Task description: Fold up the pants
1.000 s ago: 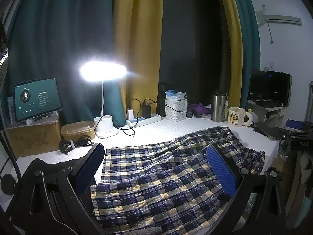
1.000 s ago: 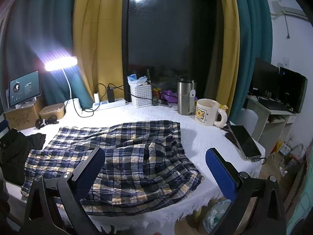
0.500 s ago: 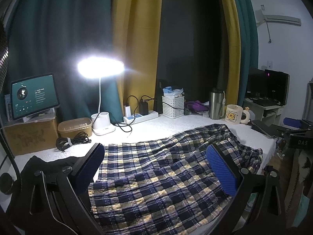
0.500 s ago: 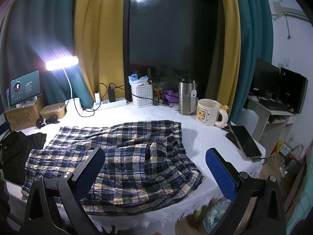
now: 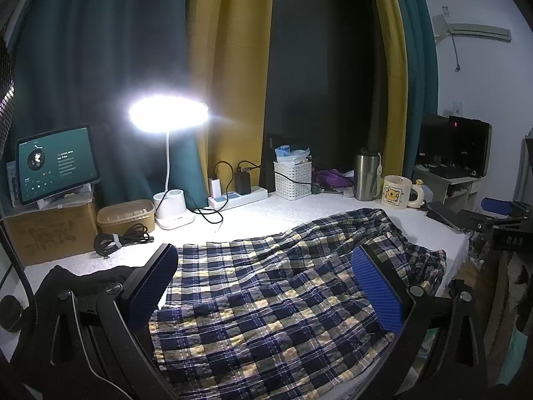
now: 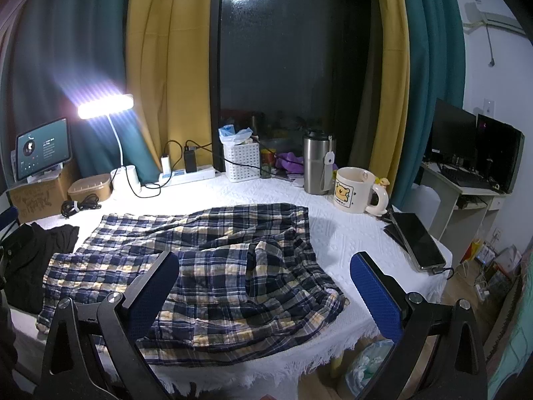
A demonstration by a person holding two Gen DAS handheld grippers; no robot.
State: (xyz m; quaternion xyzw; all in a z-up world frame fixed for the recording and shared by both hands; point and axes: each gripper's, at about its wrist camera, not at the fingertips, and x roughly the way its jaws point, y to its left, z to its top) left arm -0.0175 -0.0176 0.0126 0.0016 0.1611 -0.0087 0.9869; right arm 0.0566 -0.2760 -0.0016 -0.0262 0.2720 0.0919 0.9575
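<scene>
Both the left gripper (image 5: 266,286) and right gripper (image 6: 265,286) hover agape above the unfolded plaid pants (image 6: 206,266), apparently pre-grasp; next, pinching an edge.

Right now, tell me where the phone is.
In the right wrist view the phone lies flat at the table's right edge, just right of the bear mug and clear of the plaid pants.
</scene>
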